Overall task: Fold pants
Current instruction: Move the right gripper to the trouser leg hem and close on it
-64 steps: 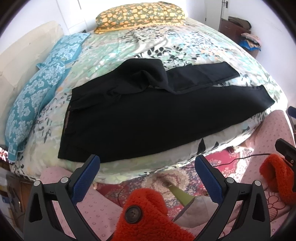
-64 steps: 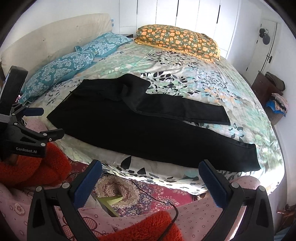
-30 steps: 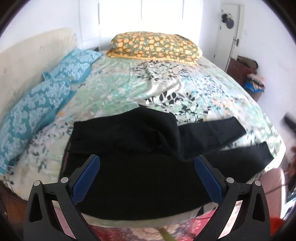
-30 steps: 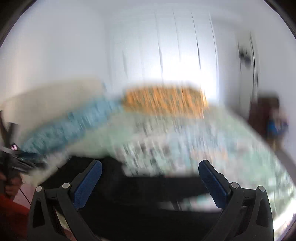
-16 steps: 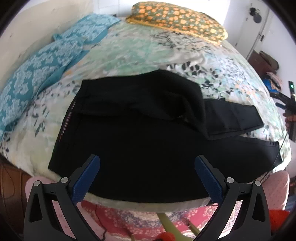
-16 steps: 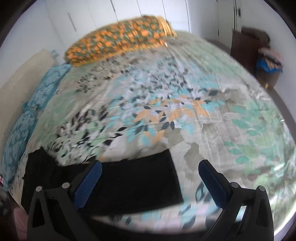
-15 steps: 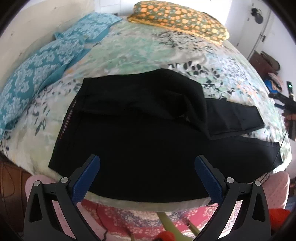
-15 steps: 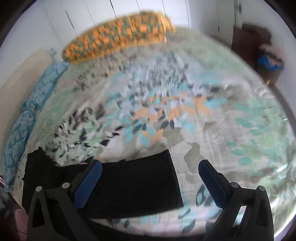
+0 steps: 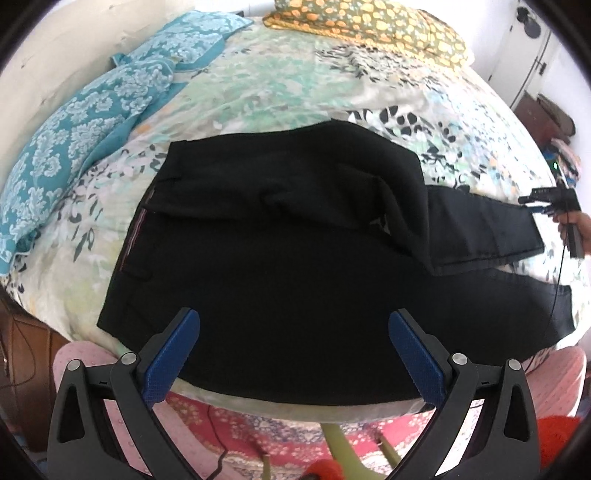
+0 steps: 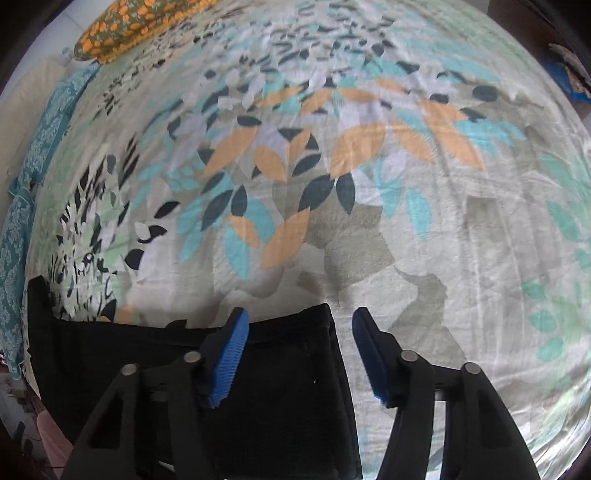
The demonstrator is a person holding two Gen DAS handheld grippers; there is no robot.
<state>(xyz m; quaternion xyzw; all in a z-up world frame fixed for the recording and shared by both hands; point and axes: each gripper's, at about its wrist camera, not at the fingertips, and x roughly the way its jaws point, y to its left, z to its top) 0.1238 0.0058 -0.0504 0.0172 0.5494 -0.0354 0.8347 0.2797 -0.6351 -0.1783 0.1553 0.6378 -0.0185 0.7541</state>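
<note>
Black pants [image 9: 280, 251] lie flat across the near side of a floral bedspread [image 9: 295, 85], waistband to the left, legs running right. One leg is folded over and its hem lies at the right. My left gripper [image 9: 293, 354] is wide open above the near edge of the pants. My right gripper [image 10: 299, 354] is open but narrower, with its jaws on either side of the far corner of the upper leg's hem [image 10: 295, 369]. The right gripper also shows at the right edge of the left wrist view [image 9: 554, 203].
Two teal patterned pillows [image 9: 85, 122] lie along the left side of the bed. An orange flowered pillow [image 9: 369, 18] lies at the head. A red patterned rug [image 9: 280, 432] and pink cloth lie below the bed's near edge. A dark cabinet [image 9: 546, 118] stands at the far right.
My right gripper has dropped onto the leg hem and its jaws have narrowed around the hem corner. My left gripper has come closer over the pants and stays wide open.
</note>
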